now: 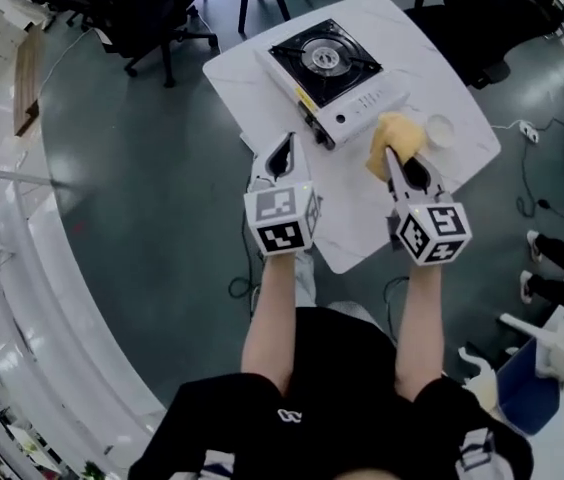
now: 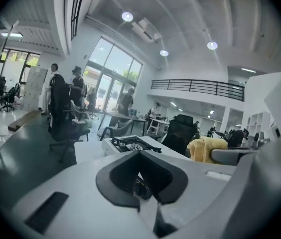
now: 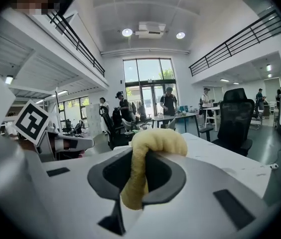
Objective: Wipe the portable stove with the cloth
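The white table (image 1: 362, 228) lies cornerwise in the head view, its near corner toward the person. The portable stove (image 1: 332, 73) sits at the far-left part, its long left side running close along the table's left edge and its knob side toward the near corner. A yellow label on that side and small marks on the white panel are too small to read.

The right gripper (image 1: 390, 153) is clamped on the yellow cloth (image 1: 397, 133). In the right gripper view the cloth loops over the jaws and hangs pinched between them. It is held just off the stove's near right corner, and I cannot tell whether they touch. A small white round dish (image 1: 440, 128) lies just beside the cloth, toward the right edge.

The left gripper (image 1: 284, 146) has its jaws together with nothing between them. It hovers above the table's left edge, near the stove's near left corner.

Bare tabletop lies between the grippers and the near corner, and in a strip along the far-right edge. Dark floor (image 1: 142, 168) is open off the left edge. Black office chairs (image 1: 152, 13) stand beyond the far-left corner, and a cable with a power strip (image 1: 527, 128) lies off the right edge.

The marker cubes carry only black-and-white square patterns.
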The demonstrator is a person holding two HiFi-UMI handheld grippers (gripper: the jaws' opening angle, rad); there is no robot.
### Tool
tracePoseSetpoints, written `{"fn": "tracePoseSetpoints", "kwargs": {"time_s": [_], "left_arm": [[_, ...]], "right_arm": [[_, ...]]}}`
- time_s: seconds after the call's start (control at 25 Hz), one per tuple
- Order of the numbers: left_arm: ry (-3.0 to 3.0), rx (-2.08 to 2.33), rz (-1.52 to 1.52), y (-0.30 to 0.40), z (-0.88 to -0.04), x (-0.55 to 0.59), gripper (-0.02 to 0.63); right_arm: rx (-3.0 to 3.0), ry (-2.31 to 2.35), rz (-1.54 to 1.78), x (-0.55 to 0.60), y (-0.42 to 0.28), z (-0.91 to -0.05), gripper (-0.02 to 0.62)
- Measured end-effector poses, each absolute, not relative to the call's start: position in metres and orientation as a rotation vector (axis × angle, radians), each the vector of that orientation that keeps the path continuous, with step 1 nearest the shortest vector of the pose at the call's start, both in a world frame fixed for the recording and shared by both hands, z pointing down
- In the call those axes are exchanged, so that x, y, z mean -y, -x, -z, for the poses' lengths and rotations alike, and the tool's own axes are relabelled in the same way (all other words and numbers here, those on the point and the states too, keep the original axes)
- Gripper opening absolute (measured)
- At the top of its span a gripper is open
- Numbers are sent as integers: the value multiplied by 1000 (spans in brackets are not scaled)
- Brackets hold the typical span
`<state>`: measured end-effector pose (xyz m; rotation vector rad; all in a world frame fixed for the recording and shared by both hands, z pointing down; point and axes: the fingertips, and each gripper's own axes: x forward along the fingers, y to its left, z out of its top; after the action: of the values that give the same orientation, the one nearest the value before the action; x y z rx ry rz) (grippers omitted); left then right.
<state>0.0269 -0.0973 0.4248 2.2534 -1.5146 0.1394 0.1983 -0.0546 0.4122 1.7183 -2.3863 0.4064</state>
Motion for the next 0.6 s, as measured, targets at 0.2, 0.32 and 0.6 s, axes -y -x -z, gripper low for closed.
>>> {"fn": "tracePoseSetpoints", "kwargs": {"time_s": [0.2, 0.32, 0.6], "left_arm": [[-2276, 1411, -156, -42, -447, 121, -6], [-2292, 1366, -146, -48, -449, 134, -6], [-2281, 1316, -108, -52, -453, 153, -6]], "right_arm": [[2324, -1735, -428, 80, -192, -427, 38], [2296, -1761, -429, 94, -194, -427, 38], [2207, -1798, -409, 107, -207, -422, 38]]}}
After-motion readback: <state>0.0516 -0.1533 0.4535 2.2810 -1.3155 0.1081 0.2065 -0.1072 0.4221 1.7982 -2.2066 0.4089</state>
